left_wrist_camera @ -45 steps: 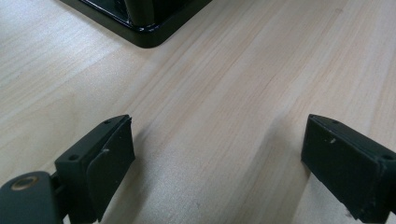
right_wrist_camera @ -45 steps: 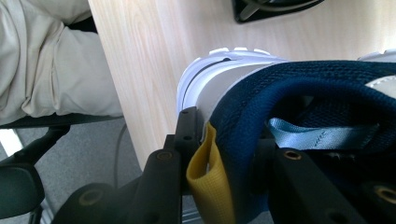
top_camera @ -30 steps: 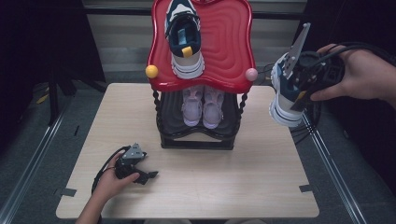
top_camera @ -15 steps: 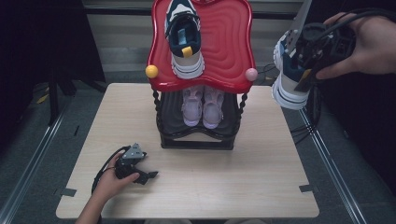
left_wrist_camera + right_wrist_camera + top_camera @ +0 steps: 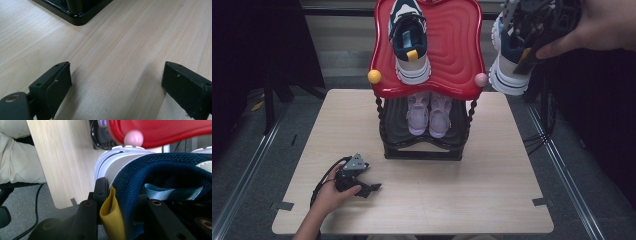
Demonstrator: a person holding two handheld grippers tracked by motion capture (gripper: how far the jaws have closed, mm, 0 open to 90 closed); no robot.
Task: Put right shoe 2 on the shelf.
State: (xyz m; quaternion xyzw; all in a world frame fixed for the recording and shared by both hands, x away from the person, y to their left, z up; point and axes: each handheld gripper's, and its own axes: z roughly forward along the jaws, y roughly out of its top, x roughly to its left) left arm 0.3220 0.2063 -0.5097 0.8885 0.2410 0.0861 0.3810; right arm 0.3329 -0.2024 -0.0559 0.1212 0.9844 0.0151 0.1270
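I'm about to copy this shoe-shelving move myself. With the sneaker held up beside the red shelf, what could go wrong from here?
The right gripper pinches only the heel collar of the navy sneaker, so it may slip or swing. The hanging sole is near the pink knob and the red top shelf; a bump could shake the rack and shift the matching sneaker already on it.

Lab-like test bay: lone table (image 5: 492,200), metal floor rails (image 5: 242,180).

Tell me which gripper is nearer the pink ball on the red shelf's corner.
Right. The right gripper, shut on a navy sneaker, is up beside the pink ball. The left gripper rests open on the table, well below it.
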